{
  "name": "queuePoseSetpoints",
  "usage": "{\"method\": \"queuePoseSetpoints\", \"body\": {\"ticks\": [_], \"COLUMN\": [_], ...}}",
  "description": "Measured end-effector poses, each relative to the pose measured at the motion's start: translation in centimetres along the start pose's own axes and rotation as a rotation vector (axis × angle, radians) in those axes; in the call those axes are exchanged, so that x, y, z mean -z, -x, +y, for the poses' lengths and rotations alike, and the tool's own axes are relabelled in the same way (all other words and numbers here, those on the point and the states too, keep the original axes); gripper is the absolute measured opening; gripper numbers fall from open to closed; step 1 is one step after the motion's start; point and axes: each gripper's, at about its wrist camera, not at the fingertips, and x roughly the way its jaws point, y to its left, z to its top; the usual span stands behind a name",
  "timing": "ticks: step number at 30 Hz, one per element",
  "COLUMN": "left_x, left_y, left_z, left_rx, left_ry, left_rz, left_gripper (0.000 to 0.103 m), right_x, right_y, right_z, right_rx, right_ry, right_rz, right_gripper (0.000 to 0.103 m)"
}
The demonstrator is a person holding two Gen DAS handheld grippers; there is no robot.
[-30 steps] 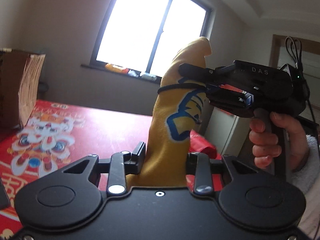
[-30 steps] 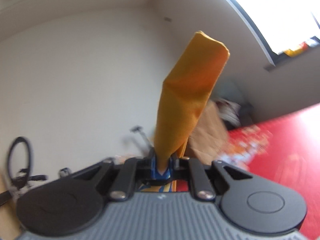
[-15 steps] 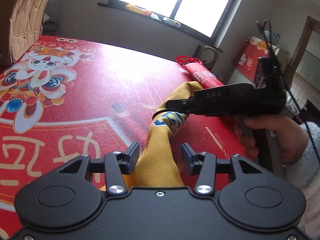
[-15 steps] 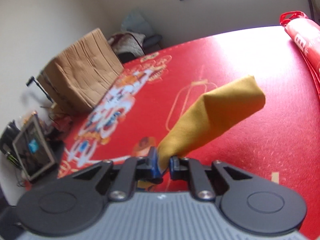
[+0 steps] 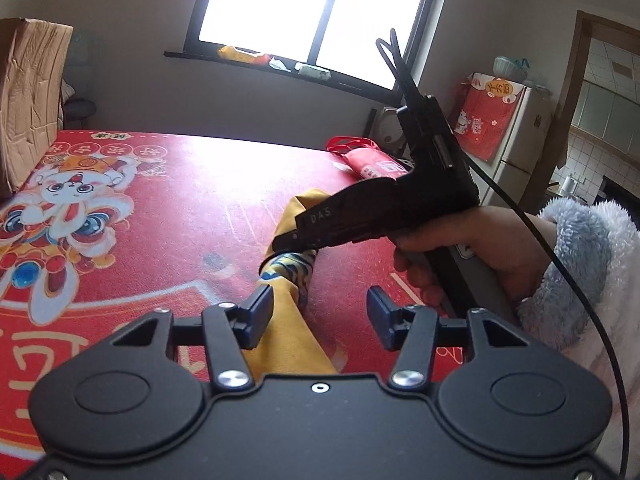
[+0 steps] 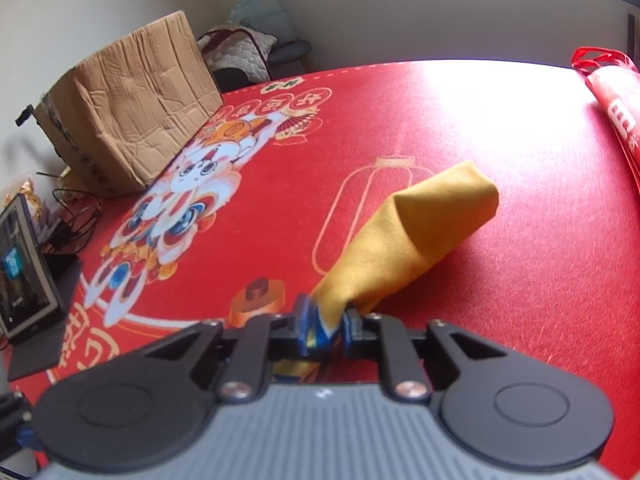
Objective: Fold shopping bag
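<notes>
The yellow shopping bag is rolled into a narrow bundle with a blue print and lies low over the red table mat. My left gripper is open, its jaws wide apart, with the bundle passing beside the left finger. My right gripper is shut on the bag at its printed middle; the free yellow end points away over the mat. In the left wrist view the right gripper comes in from the right, held by a hand.
A cardboard box stands at the mat's far left edge. A red folded bag lies at the far right; it also shows in the right wrist view. A tablet sits off the left edge. A fridge stands behind.
The bag came down from upright in the air to low over the mat. My left gripper let go of it and opened wider. My right gripper stayed shut on it.
</notes>
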Motion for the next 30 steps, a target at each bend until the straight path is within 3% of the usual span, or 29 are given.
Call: {"method": "queuePoseSetpoints", "body": {"ticks": [7, 16, 19, 21, 22, 27, 30], "left_x": [0.1, 0.7, 1.1, 1.3, 1.5, 2.1, 2.2], "left_y": [-1.7, -4.0, -3.9, -3.9, -3.8, -4.1, -4.2], "left_z": [0.2, 1.0, 0.8, 0.9, 1.0, 1.3, 1.5], "left_rx": [0.015, 0.011, 0.002, 0.005, 0.004, 0.001, 0.013], "left_ry": [0.030, 0.055, 0.033, 0.040, 0.044, 0.057, 0.074], "left_rz": [0.026, 0.049, 0.036, 0.020, 0.012, -0.011, -0.018], "left_gripper": [0.053, 0.054, 0.055, 0.057, 0.057, 0.059, 0.062], "right_x": [-1.1, -1.2, -0.9, -0.7, -0.3, 1.7, 3.2], "right_y": [-0.7, -1.1, -0.3, 0.5, 1.2, 5.7, 7.5], "right_z": [-0.6, -1.4, -2.0, -2.4, -2.6, -2.4, -1.4], "right_rx": [0.052, 0.052, 0.046, 0.042, 0.037, -0.025, -0.088], "right_ry": [0.013, 0.009, -0.005, -0.014, -0.016, 0.059, 0.184], "right_rz": [-0.026, -0.080, -0.099, -0.116, -0.134, -0.220, -0.263], "right_gripper": [0.016, 0.017, 0.031, 0.055, 0.072, 0.073, 0.070]}}
